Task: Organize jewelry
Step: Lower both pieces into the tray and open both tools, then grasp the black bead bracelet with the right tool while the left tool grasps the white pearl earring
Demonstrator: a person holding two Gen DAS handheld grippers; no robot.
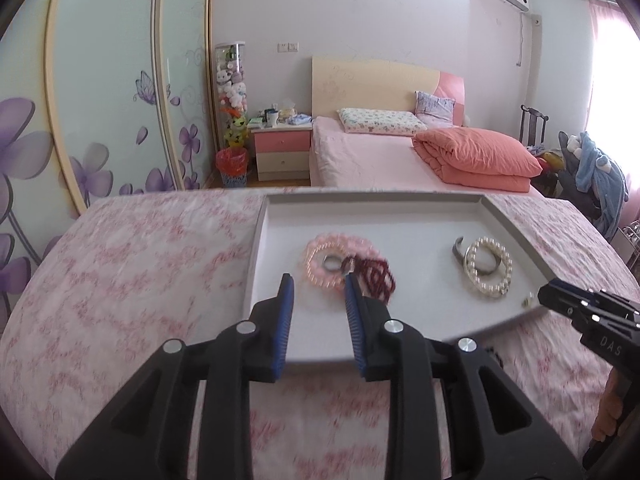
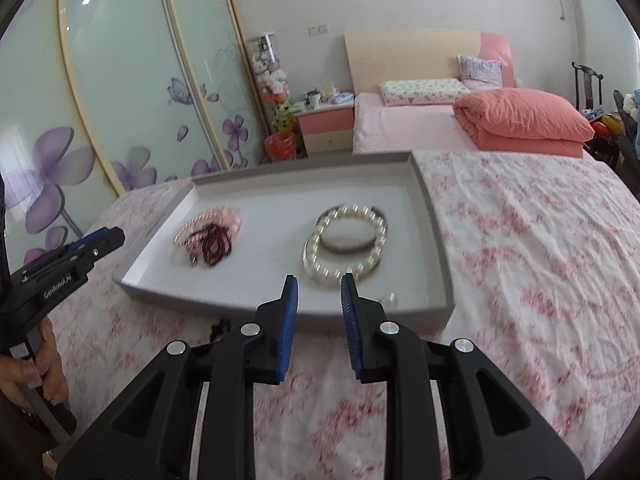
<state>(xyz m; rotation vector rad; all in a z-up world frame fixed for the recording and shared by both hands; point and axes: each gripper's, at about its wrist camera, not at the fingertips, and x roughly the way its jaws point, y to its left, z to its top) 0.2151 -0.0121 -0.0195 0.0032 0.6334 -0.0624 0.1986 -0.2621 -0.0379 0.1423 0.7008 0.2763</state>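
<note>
A grey tray [image 1: 280,200] [image 2: 436,236] lies on a pink floral cloth. In it are a pink bead bracelet [image 1: 320,248] [image 2: 208,218], a dark red bead string [image 1: 378,276] [image 2: 216,244], a silver ring [image 1: 332,263], a white pearl bracelet [image 1: 488,266] [image 2: 346,244] over a grey bangle [image 1: 458,250] [image 2: 344,247], and a small earring [image 1: 528,301] [image 2: 390,300]. My left gripper [image 1: 318,294] is open and empty just before the pink and red beads. My right gripper [image 2: 318,294] is open and empty before the pearl bracelet.
A small dark item [image 2: 219,328] lies on the cloth by the tray's near edge. The other gripper shows at each view's side [image 1: 588,316] [image 2: 60,264]. Behind are a bed [image 1: 380,156], a nightstand [image 1: 282,148] and wardrobe doors [image 1: 100,100].
</note>
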